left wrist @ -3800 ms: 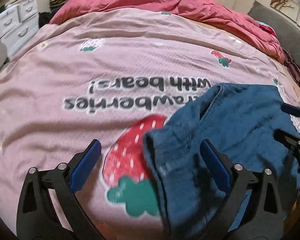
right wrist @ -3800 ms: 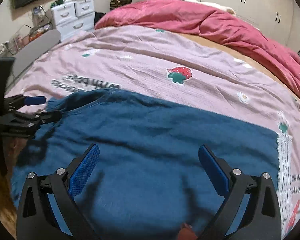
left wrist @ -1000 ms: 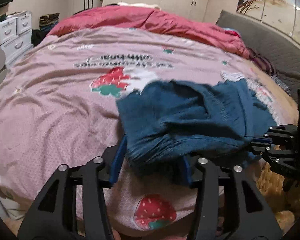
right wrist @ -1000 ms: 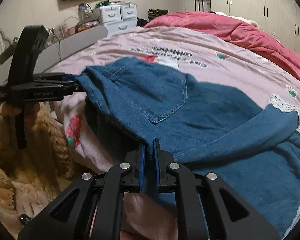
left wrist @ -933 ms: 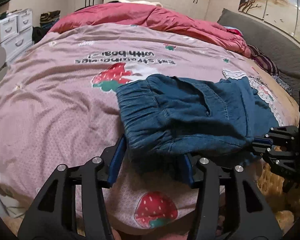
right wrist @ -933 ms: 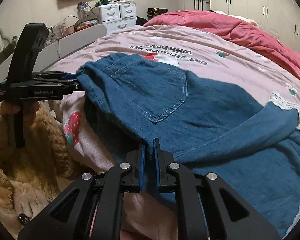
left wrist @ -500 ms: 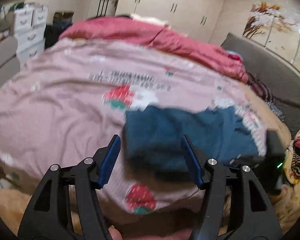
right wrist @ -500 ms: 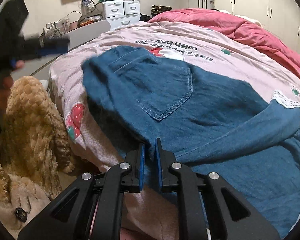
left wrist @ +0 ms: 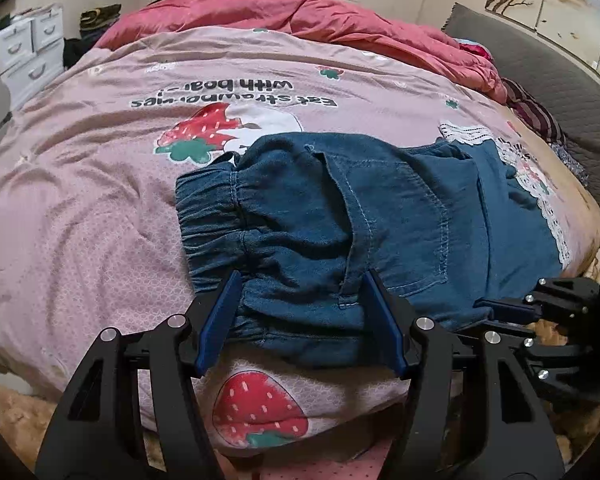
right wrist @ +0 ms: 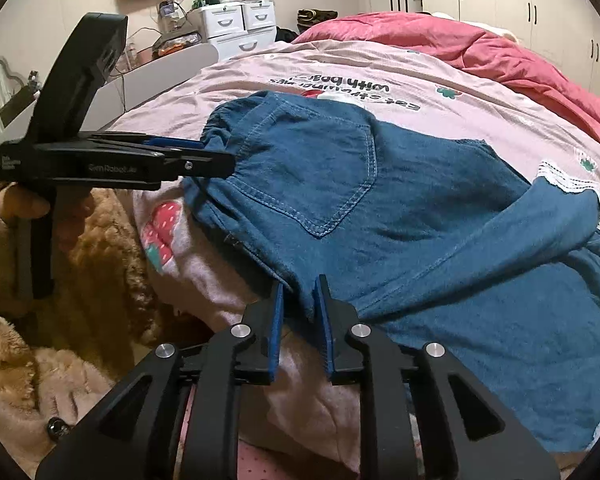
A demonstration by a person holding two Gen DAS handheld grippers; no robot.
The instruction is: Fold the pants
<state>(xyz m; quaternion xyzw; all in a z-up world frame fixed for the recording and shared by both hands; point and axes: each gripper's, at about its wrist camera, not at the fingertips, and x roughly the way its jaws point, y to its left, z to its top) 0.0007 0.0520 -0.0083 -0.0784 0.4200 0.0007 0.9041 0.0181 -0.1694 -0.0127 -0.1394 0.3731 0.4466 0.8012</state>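
Observation:
Blue denim pants (left wrist: 340, 220) lie folded lengthwise on the pink bedspread, elastic waistband at the near left, back pocket up. My left gripper (left wrist: 300, 312) is open, its jaws on either side of the waistband's near edge. My right gripper (right wrist: 298, 312) has its jaws slightly apart around the pants' near edge (right wrist: 300, 292). The pants (right wrist: 380, 200) fill the right wrist view, with one leg folded over toward the right. The left gripper (right wrist: 204, 156) shows there at the waistband corner, and the right gripper (left wrist: 500, 308) shows at the lower right of the left wrist view.
The pink strawberry-print bedspread (left wrist: 100, 160) covers the bed. A red duvet (left wrist: 300, 16) is bunched at the far end. White drawers (right wrist: 236, 24) and a grey footboard (right wrist: 160, 72) stand to the left. A fuzzy tan garment (right wrist: 80, 280) hangs below the bed edge.
My left gripper let go of the waistband, swung away, and came back open around its near edge. My right gripper's jaws have loosened slightly on the pants' edge.

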